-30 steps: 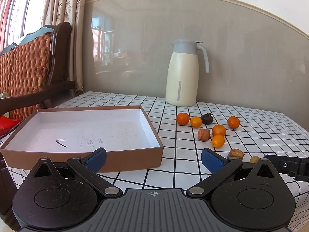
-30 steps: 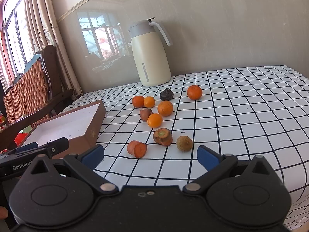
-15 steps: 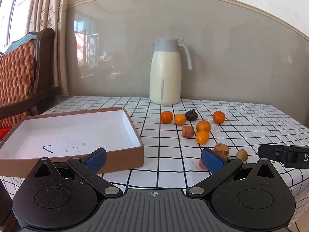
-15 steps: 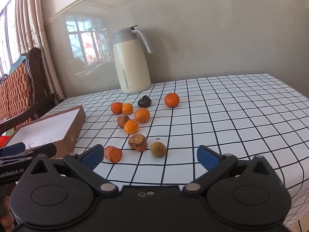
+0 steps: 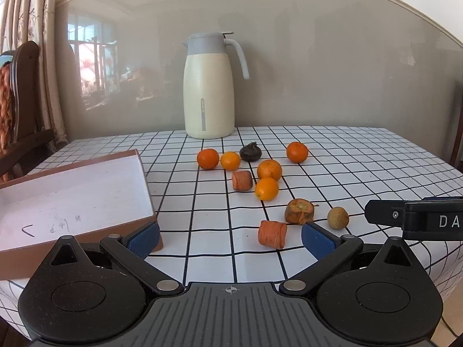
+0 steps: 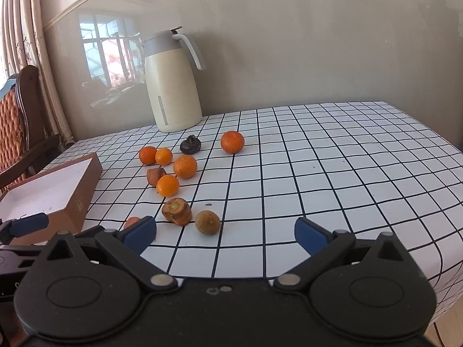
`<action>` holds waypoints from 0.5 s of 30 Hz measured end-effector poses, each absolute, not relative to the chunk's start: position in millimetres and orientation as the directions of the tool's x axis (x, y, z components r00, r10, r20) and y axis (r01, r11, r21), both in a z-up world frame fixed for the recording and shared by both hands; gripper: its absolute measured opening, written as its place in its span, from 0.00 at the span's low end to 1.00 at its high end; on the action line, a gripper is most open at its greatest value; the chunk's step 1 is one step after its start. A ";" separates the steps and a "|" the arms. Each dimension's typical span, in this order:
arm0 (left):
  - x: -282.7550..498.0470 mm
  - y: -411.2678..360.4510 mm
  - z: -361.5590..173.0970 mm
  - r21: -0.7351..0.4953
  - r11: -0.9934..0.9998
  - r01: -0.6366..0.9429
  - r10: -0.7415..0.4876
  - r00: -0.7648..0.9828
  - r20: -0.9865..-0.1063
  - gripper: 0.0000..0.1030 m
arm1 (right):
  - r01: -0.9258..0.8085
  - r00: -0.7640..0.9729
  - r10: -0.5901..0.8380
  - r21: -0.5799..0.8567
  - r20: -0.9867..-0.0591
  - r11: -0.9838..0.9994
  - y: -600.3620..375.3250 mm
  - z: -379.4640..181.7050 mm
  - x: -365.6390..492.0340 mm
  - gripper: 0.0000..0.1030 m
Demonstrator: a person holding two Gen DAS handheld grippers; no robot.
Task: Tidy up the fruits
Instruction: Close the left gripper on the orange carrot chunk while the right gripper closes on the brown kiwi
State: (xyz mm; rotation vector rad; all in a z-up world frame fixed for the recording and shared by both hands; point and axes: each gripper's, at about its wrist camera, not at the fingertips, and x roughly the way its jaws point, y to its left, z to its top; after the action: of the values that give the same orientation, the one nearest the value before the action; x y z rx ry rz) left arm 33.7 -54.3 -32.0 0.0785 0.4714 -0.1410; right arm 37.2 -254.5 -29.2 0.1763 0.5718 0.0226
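Several oranges lie loose on the checked tablecloth, among them one at the far right point(image 5: 297, 152) point(image 6: 232, 142) and one near the middle point(image 5: 266, 188) point(image 6: 167, 185). A dark fruit point(image 5: 251, 152) point(image 6: 190, 145), carrot pieces point(image 5: 272, 234) point(image 5: 242, 180) point(image 6: 176, 211) and a small brown fruit point(image 5: 337, 217) point(image 6: 207, 222) lie among them. A brown box point(image 5: 72, 190) point(image 6: 49, 190) with a white inside stands at the left, nothing in it. My left gripper point(image 5: 230, 238) is open just short of the nearest carrot piece. My right gripper point(image 6: 225, 232) is open close to the brown fruit.
A cream jug point(image 5: 209, 86) point(image 6: 172, 81) with a grey lid stands at the back by the wall. A wooden chair point(image 6: 20, 127) stands left of the table. The table's right side point(image 6: 347, 159) is bare cloth. The right gripper's finger point(image 5: 416, 215) shows at the left wrist view's right edge.
Both grippers have swung to the right; the box slid to the left of each view and the fruit moved nearer the centre. Both stayed open.
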 end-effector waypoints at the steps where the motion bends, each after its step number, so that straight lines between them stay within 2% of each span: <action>1: 37.2 -56.4 -33.6 0.043 0.987 0.157 -0.119 0.877 -0.466 1.00 | 0.029 0.838 0.068 0.169 -0.541 0.985 -254.8 -29.8 38.9 0.89; 4: 47.0 -61.9 -38.3 0.046 0.986 0.160 -0.118 0.867 -0.484 1.00 | 0.019 0.825 0.079 0.167 -0.559 0.986 -255.3 -31.2 46.6 0.81; 6: 53.2 -64.1 -40.7 0.041 0.986 0.163 -0.122 0.861 -0.493 1.00 | 0.006 0.821 0.091 0.167 -0.564 0.986 -254.8 -31.1 50.5 0.81; 9: 61.8 -66.9 -44.1 0.034 0.987 0.160 -0.121 0.855 -0.504 1.00 | -0.016 0.822 0.102 0.156 -0.560 0.988 -252.7 -29.2 54.5 0.76; 15: 65.7 -75.1 -51.7 0.057 0.984 0.169 -0.117 0.855 -0.506 1.00 | -0.012 0.811 0.103 0.159 -0.576 0.987 -250.8 -32.8 63.5 0.74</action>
State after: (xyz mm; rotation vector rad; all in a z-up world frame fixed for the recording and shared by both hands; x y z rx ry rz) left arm 65.7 -75.1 -51.7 0.1010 0.5252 -0.1506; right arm 63.5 -250.8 -32.8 0.1511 0.6228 0.0613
